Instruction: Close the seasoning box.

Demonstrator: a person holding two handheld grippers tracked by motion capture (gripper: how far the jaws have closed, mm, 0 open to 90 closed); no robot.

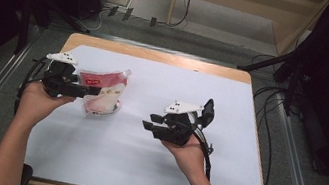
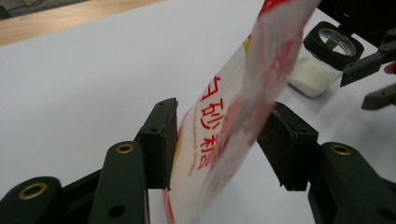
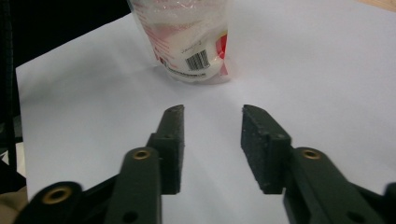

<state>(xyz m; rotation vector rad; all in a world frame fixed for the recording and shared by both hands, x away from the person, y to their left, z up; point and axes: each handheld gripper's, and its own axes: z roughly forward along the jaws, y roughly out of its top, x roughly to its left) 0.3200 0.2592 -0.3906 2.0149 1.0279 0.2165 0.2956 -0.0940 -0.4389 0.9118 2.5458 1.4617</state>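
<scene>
1. A person sits at a wooden table (image 1: 158, 56) covered by a white paper sheet (image 1: 154, 141), a black two-jaw hand-held gripper in each hand.

2. The thing being worked on is a soft, clear-and-white plastic pouch with red print, holding white granules (image 1: 101, 93). It stands upright on the sheet at about nine o'clock from the table's middle, probably so it does not spill.

3. The left hand-held gripper (image 1: 86, 91) comes in from nine o'clock at the pouch's upper part. In the left gripper view (image 2: 219, 140) the pouch film (image 2: 224, 135) passes between the jaws. The left pad (image 2: 170, 140) seems to touch the film; the right pad (image 2: 273, 140) stands apart. I judge it released, jaws about half open, steadying the pouch rather than clamping it, though motion blur makes the contact uncertain.

4. The right hand-held gripper (image 1: 153, 125) is held just above the sheet near the table's middle, at about three o'clock from the pouch and well apart from it, pointing towards it. In the right gripper view (image 3: 212, 126) its jaws are partly open and hold nothing; the pouch (image 3: 187, 37), with a barcode, stands beyond at twelve o'clock.

5. A small clear jar with a black flip lid (image 2: 322, 60), holding something white, shows in the left gripper view near the right hand-held gripper's jaw tips.
</scene>
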